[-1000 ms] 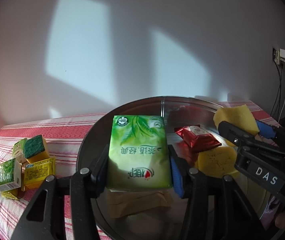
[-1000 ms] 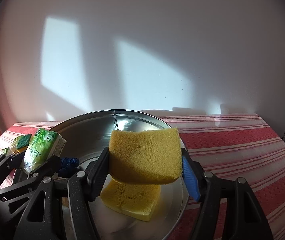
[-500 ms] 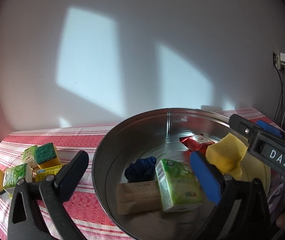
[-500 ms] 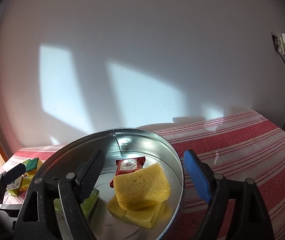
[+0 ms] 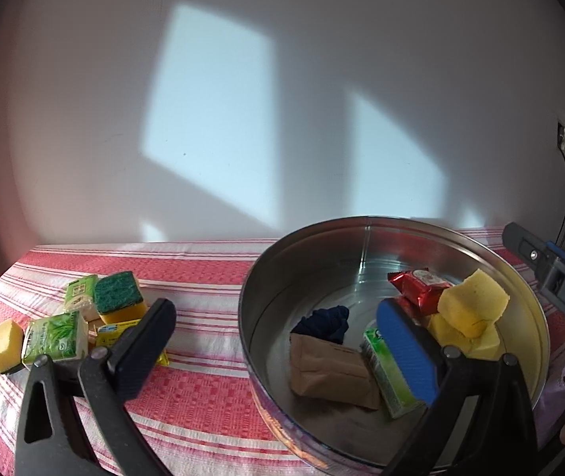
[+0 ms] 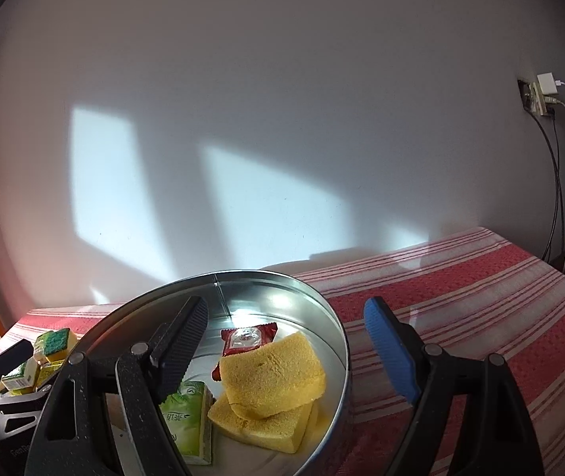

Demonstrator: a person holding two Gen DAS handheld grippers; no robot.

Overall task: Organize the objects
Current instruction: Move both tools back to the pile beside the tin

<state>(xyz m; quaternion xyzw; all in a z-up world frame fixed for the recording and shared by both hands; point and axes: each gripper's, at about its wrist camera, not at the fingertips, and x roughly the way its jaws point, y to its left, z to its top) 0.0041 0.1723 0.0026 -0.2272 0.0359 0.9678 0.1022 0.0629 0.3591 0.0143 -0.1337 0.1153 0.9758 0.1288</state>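
A round metal tin (image 5: 274,277) (image 6: 334,325) stands on the red striped cloth. In it lie two stacked yellow sponges (image 5: 470,309) (image 6: 272,377), a red snack packet (image 5: 417,283) (image 6: 248,337), a green tissue pack (image 5: 387,375) (image 6: 187,416), a brown paper packet (image 5: 330,369) and a dark blue cloth (image 5: 326,321). My left gripper (image 5: 278,345) is open and empty over the tin's left rim. My right gripper (image 6: 286,341) is open and empty above the tin.
Left of the tin, a cluster sits on the cloth: a green-topped scouring sponge (image 5: 117,297) (image 6: 56,341), two green tissue packs (image 5: 56,339), a yellow packet (image 5: 117,329) and a small yellow sponge (image 5: 2,343). A wall socket with cables (image 6: 544,95) is at the right.
Both grippers opened. The left one dropped the green tissue pack into the tin and the right one dropped the yellow sponge onto the other sponge. Both then drew back and up.
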